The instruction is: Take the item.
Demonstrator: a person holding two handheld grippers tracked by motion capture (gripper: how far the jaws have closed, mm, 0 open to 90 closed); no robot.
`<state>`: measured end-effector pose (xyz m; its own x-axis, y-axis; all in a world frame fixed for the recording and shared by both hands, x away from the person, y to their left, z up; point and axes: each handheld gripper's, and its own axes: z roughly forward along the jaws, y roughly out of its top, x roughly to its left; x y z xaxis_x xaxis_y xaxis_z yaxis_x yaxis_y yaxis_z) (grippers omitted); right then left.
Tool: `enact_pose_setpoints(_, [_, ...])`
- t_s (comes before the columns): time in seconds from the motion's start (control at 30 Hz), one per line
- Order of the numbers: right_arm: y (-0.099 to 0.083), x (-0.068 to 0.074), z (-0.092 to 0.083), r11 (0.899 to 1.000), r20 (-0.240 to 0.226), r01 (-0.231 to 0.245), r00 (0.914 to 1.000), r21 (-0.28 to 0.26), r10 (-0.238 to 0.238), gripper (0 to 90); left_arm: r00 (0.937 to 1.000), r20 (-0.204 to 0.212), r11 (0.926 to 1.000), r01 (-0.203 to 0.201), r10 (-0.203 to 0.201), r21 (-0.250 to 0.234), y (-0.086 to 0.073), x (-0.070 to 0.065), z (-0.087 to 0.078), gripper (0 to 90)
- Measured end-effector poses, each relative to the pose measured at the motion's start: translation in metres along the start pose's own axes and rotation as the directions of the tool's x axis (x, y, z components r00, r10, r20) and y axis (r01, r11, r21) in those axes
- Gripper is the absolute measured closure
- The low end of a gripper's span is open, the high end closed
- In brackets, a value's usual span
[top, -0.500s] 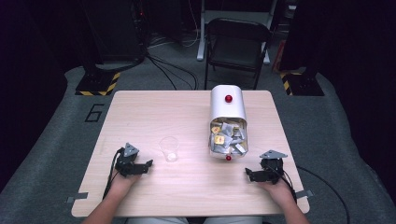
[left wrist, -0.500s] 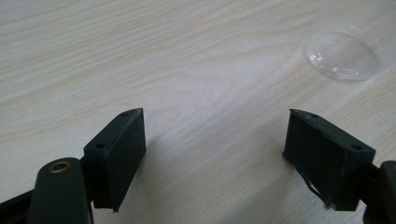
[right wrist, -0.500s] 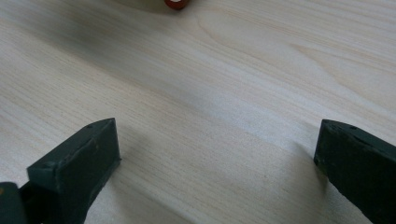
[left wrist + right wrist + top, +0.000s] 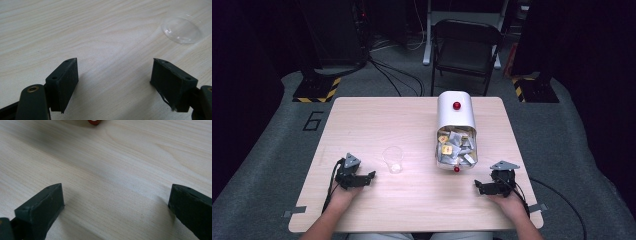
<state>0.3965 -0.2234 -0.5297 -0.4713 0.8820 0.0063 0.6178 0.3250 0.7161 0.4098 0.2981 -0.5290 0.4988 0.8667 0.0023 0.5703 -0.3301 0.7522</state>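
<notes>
Table: a pale wooden table (image 4: 412,125) is seen from above, set on grey carpet with a "6" marked on the floor (image 4: 313,121) at its far left corner.

Left gripper: the left gripper (image 4: 368,176) is held low over the near left part of the table, just short of the clear plastic cup (image 4: 393,159); its jaws are spread wide with nothing between them. In the left gripper view, bare wood lies in the gap (image 4: 113,75) and the cup (image 4: 183,30) is cut off at the upper right edge.

Right gripper: the right gripper (image 4: 478,187) is held at the near right, well apart from the left one, jaws parted and nothing gripped. In the right gripper view only wood grain is seen between them (image 4: 116,205).

Container: a white container (image 4: 455,116) is laid on its side right of centre, its clear open end turned toward the person and packed with small packets (image 4: 454,147); their print is too small to be read.

Red knobs: one red knob (image 4: 456,105) is seen on the white body, another (image 4: 456,169) at the near rim; the latter is clipped by the top edge of the right gripper view (image 4: 94,121).

Cup: it stands between the left gripper and the container, touching neither.

Background: a folding chair (image 4: 464,50) and floor cables (image 4: 392,75) are made out beyond the table; the rest is lost in darkness.
</notes>
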Motion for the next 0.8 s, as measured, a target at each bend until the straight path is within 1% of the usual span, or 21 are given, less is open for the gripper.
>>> enact_pose_setpoints(0.33, [0.0, 0.0, 0.0, 1.0, -0.002, 0.001, 1.0, -0.002, -0.001, 0.0, 1.0, -0.001, 1.0, 0.002, -0.002, -0.001, 0.0, 0.0, 0.0, 22.9])
enact_pose_setpoints(0.37, [0.0, 0.0, 0.0, 1.0, 0.001, 0.001, 1.0, -0.001, -0.001, 0.0, 1.0, -0.002, 1.0, 0.009, -0.009, -0.001, 0.0, 0.0, 0.0, 23.3])
enact_pose_setpoints(0.47, [0.0, 0.0, 0.0, 1.0, 0.001, 0.001, 1.0, -0.001, -0.001, 0.0, 1.0, -0.005, 1.0, 0.008, -0.008, 0.0, 0.001, 0.0, 0.0, 24.7])
enact_pose_setpoints(0.5, [0.0, 0.0, 0.0, 1.0, 0.0, 0.002, 1.0, 0.0, -0.002, 0.0, 0.9998, -0.014, 0.9999, 0.011, -0.011, 0.002, 0.001, 0.001, -0.001, 25.6])
enact_pose_setpoints(0.6, [0.0, 0.0, 0.0, 1.0, -0.002, 0.002, 1.0, -0.001, -0.002, 0.0, 0.9997, -0.014, 0.9998, 0.02, -0.02, 0.007, 0.002, 0.001, -0.002, 27.2])
enact_pose_setpoints(0.63, [0.0, 0.0, 0.0, 1.0, -0.002, 0.002, 1.0, -0.001, -0.002, 0.0, 0.9995, -0.027, 0.9999, 0.016, -0.017, -0.004, 0.004, 0.002, -0.004, 27.2])
enact_pose_setpoints(0.73, [0.0, 0.0, 0.0, 1.0, 0.0, 0.001, 1.0, 0.0, -0.001, 0.0, 0.9994, -0.025, 0.9996, 0.024, -0.024, -0.013, 0.006, 0.002, -0.008, 28.2])
enact_pose_setpoints(0.77, [0.0, 0.0, 0.0, 1.0, -0.002, 0.002, 1.0, -0.001, -0.002, 0.0, 0.9991, -0.017, 0.999, 0.039, -0.04, -0.023, 0.009, 0.002, -0.012, 28.7])
enact_pose_setpoints(0.8, [0.0, 0.0, 0.0, 1.0, -0.002, 0.002, 1.0, -0.001, -0.002, 0.0, 0.9991, -0.017, 0.999, 0.039, -0.04, -0.023, 0.009, 0.002, -0.012, 29.4])
